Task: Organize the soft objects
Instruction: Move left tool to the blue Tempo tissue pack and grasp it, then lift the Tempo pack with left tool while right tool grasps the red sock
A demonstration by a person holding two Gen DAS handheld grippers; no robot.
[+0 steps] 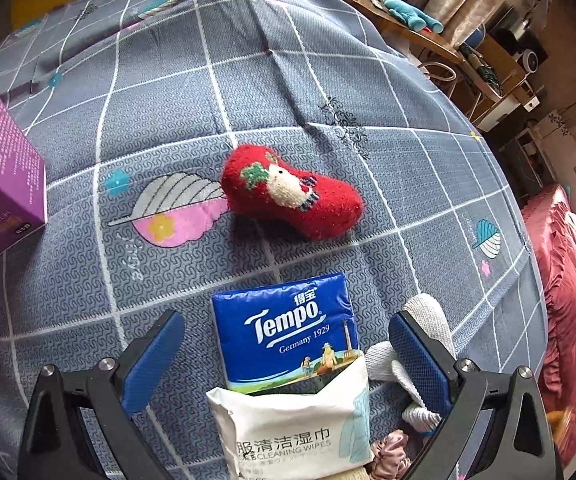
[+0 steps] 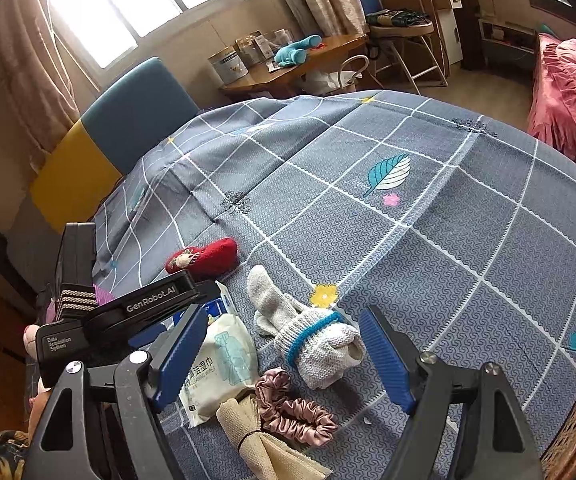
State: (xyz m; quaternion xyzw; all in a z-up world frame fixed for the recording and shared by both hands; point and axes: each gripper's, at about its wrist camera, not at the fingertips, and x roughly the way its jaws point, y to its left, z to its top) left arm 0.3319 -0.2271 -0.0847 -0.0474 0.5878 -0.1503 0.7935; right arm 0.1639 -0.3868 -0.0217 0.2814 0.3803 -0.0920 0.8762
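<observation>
On the grey checked bedspread (image 1: 328, 80) lie several soft things. A red knitted sock (image 1: 292, 192) with a white bird lies mid-bed; it also shows in the right wrist view (image 2: 204, 258). My left gripper (image 1: 288, 344) is open, its jaws either side of a blue Tempo tissue pack (image 1: 288, 332), which partly overlaps a white wet-wipes pack (image 1: 292, 432). My right gripper (image 2: 280, 348) is open around a white knitted glove (image 2: 312, 340) with a blue cuff band. A pink satin scrunchie (image 2: 296, 412) and a beige cloth (image 2: 256, 436) lie near it.
A purple box (image 1: 0, 176) stands at the left of the bed. A wooden desk (image 2: 288, 68) with tins and a blue plush toy stands beyond the bed. A pink quilt (image 2: 568, 92) lies at the right. The left gripper's body (image 2: 128, 308) sits left of the right one.
</observation>
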